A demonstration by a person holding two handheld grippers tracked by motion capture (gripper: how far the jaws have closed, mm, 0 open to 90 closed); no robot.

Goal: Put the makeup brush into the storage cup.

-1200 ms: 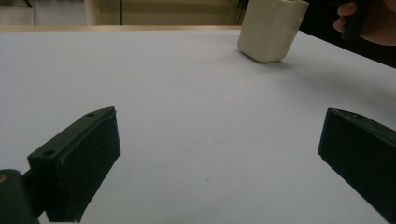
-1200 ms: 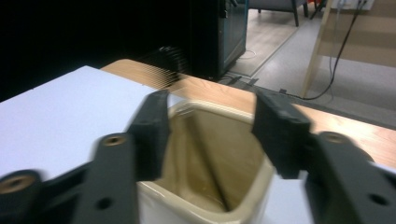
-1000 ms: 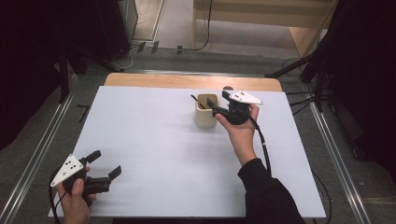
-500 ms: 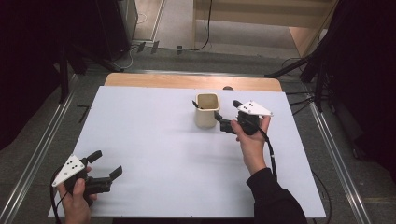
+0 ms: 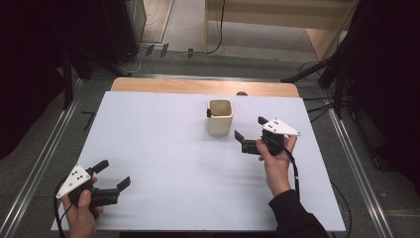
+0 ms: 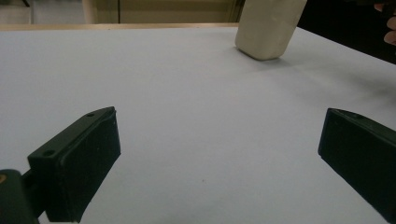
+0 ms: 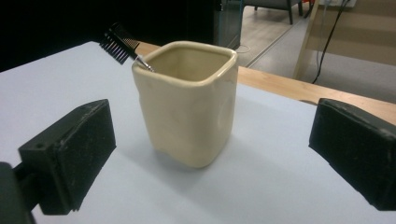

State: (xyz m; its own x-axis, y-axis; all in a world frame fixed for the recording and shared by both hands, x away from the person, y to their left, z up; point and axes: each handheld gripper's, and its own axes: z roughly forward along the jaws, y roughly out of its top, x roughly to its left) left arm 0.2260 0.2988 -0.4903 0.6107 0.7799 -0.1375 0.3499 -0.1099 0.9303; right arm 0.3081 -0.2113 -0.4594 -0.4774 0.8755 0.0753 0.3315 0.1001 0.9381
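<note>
A cream square-sided cup (image 5: 219,118) stands upright on the white table top (image 5: 163,148), towards the far middle. A small black brush (image 7: 119,43) leans out of the cup (image 7: 189,105) at its rim and appears as a dark speck (image 5: 209,113) in the high view. My right gripper (image 5: 249,131) is open just right of the cup and does not touch it. In the right gripper view its jaws stand wide to either side of the cup, with nothing held (image 7: 210,123). My left gripper (image 5: 113,173) is open and empty at the near left corner (image 6: 217,130), and the cup (image 6: 268,28) lies far ahead of it.
A wooden strip (image 5: 203,87) runs along the far edge of the table. Metal rails (image 5: 47,148) flank both sides, and cables lie on the floor beyond. The fingers of the person's right hand (image 6: 387,23) show at the top right of the left gripper view.
My right gripper has drawn back from the cup's rim, towards the person and to the right, and stands open. The brush stays in the cup. The left gripper has not moved.
</note>
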